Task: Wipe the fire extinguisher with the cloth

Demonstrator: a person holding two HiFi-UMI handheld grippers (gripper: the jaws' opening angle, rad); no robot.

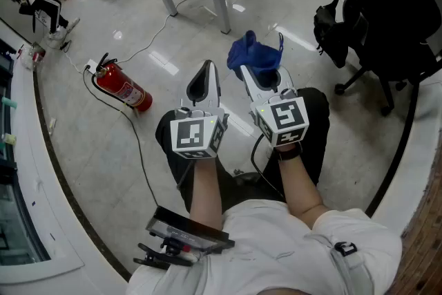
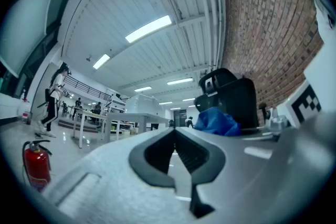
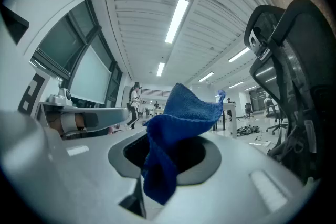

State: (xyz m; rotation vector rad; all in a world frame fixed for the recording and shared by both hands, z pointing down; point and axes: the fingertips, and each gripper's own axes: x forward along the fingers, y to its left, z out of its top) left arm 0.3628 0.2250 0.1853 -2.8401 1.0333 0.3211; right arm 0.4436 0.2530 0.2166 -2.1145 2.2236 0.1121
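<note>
Our right gripper [image 1: 257,77] is clamped on the cloth [image 1: 252,55]. Our left gripper [image 1: 204,74] has its jaws together on nothing. The extinguisher [image 1: 123,88] lies well apart, to its left.

Glossy grey floor [image 1: 103,148], black office chair [image 1: 387,17].

A crumpled blue cloth [image 3: 178,123] hides the tips of the right gripper [image 3: 169,152]; print on the red cylindrical fire extinguisher [image 1: 124,88] is too small.
</note>
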